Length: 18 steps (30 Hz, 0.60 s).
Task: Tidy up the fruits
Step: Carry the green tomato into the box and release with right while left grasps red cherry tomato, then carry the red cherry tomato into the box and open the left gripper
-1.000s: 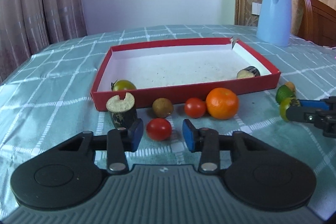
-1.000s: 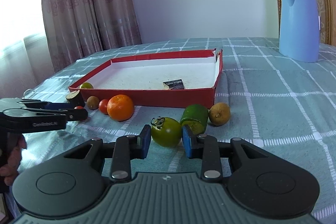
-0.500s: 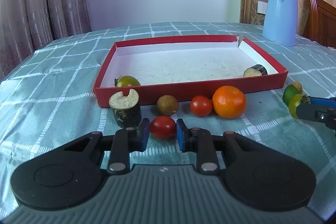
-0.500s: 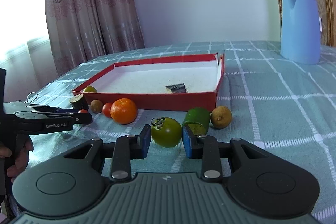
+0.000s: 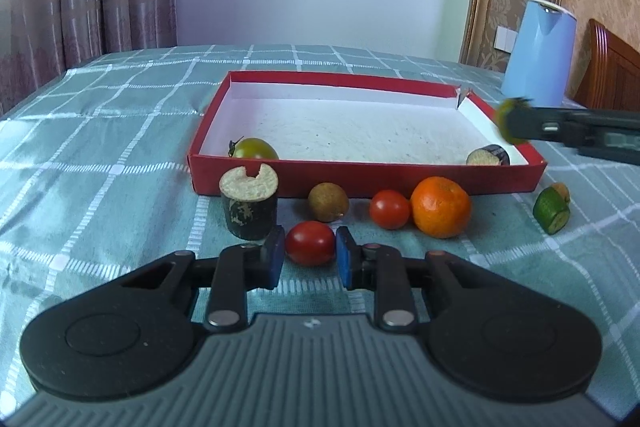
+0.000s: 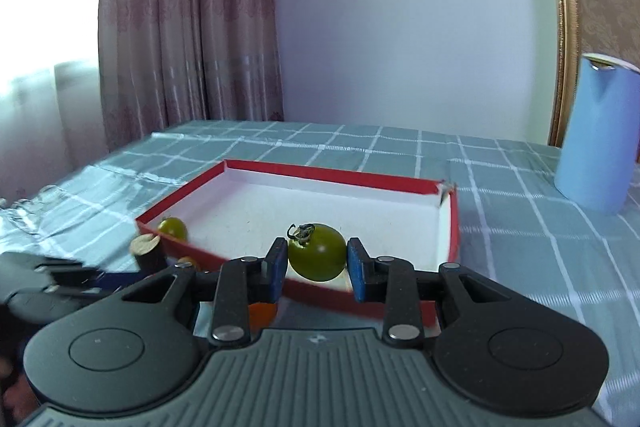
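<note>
My left gripper [image 5: 310, 253] is shut on a red cherry tomato [image 5: 310, 242] that rests low on the checked cloth. My right gripper [image 6: 317, 261] is shut on a green tomato [image 6: 318, 257] and holds it in the air over the near edge of the red tray [image 6: 454, 227]. From the left wrist view, that right gripper [image 5: 508, 123] hangs blurred above the tray's right corner [image 5: 520, 173]. Inside the tray lie another green tomato [image 5: 256, 149] and a dark cut piece [image 5: 488, 157].
In front of the tray stand a dark cut cylinder [image 5: 249, 203], a brown round fruit [image 5: 328, 202], a second red tomato [image 5: 389, 209] and an orange [image 5: 441, 207]. A green cut piece [image 5: 552, 207] lies to the right. A blue kettle [image 5: 538, 53] stands at the back right.
My left gripper closed on the red tomato. My right gripper lifted the green tomato off the cloth and carried it over to the tray's near edge.
</note>
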Each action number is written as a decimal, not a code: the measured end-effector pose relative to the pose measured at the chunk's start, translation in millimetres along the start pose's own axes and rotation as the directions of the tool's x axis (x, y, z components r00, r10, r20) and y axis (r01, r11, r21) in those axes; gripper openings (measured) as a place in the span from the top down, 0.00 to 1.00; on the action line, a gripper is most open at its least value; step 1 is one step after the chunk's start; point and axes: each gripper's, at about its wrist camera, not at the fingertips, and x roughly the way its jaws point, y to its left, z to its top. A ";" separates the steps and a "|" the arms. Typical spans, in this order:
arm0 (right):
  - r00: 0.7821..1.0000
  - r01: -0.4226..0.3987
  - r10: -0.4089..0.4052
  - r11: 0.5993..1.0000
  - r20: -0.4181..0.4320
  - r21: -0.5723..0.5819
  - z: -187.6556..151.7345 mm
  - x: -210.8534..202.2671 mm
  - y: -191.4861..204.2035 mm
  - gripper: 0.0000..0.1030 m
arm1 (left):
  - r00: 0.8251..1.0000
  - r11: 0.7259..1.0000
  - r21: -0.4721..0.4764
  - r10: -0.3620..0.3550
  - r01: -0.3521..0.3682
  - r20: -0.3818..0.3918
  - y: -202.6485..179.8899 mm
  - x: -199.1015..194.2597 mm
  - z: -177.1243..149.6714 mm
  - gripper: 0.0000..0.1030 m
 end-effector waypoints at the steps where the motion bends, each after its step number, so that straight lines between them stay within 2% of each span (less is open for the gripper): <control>1: 1.000 0.007 -0.007 1.000 -0.014 -0.008 2.0 8.6 2.7 0.70 | 1.000 1.000 -0.007 -0.005 0.005 0.001 1.4 -0.4 0.0 0.76; 8: 0.995 0.059 -0.063 0.997 -0.079 -0.051 -3.4 42.3 11.0 0.70 | 0.999 0.999 -0.025 -0.030 0.030 0.010 4.6 -2.1 -0.2 0.76; 14: 0.995 0.071 -0.074 0.996 -0.073 -0.045 -10.3 41.4 10.1 0.68 | 1.000 0.999 -0.028 -0.026 0.026 0.007 4.3 -2.2 0.0 0.76; 15: 0.996 0.065 -0.067 0.997 -0.065 -0.033 -11.3 38.0 8.2 0.65 | 1.000 0.999 -0.027 -0.024 0.024 0.007 4.1 -2.0 0.1 0.76; 16: 0.996 0.059 -0.060 0.998 -0.060 -0.024 -11.3 35.4 6.0 0.58 | 1.000 0.999 -0.026 -0.023 0.023 0.005 3.6 -1.7 0.1 0.76; 18: 0.996 0.080 -0.080 0.997 -0.041 0.006 -12.4 24.1 -0.8 0.56 | 1.000 1.000 -0.025 -0.017 0.017 0.005 3.1 -2.0 0.2 0.76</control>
